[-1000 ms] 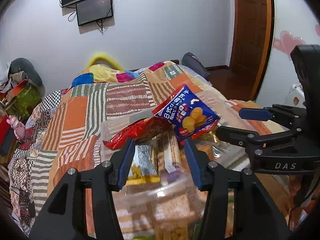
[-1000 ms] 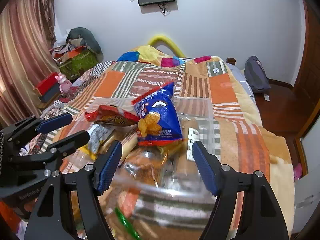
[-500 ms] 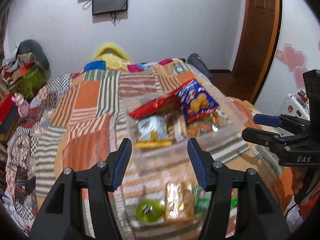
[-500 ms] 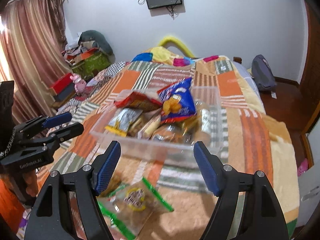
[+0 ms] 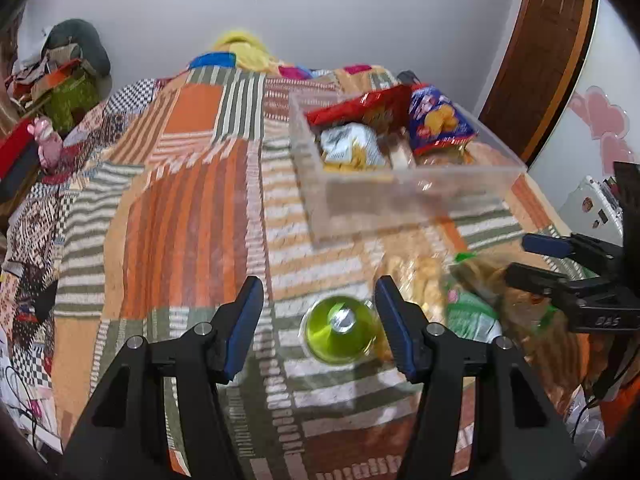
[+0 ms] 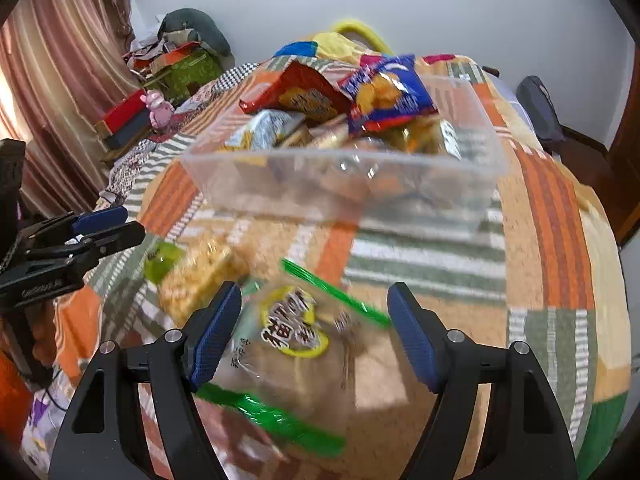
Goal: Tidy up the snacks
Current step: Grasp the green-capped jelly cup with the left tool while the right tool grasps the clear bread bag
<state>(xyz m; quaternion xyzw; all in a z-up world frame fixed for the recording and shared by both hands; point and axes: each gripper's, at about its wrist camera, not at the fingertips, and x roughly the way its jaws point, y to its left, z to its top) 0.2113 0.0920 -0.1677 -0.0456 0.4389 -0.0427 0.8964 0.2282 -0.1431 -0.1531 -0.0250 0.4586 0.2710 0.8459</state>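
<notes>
A clear plastic bin (image 5: pixel 400 200) (image 6: pixel 360 184) on the patchwork bed holds several snack packs, among them a blue biscuit bag (image 5: pixel 438 120) (image 6: pixel 390 88) and a red bag (image 5: pixel 356 106) (image 6: pixel 296 88). In front of the bin lie a green round jelly cup (image 5: pixel 342 330) (image 6: pixel 162 260), a clear bag of yellow snacks (image 5: pixel 416 280) (image 6: pixel 200 280) and a green-edged clear bag (image 6: pixel 296 344) (image 5: pixel 472 312). My left gripper (image 5: pixel 320 328) is open, with the jelly cup between its fingers. My right gripper (image 6: pixel 316 332) is open over the green-edged bag.
The patchwork quilt (image 5: pixel 192 208) covers the bed. Boxes, a pink toy (image 5: pixel 46 140) and clutter stand on the left by the curtain (image 6: pixel 48 80). A wooden door (image 5: pixel 536 48) is on the right. A dark backpack (image 6: pixel 536 104) lies beyond the bed.
Both grippers have pulled back from the bin and tilted down. The loose snacks in front of the bin have come between their fingers. Both stay open.
</notes>
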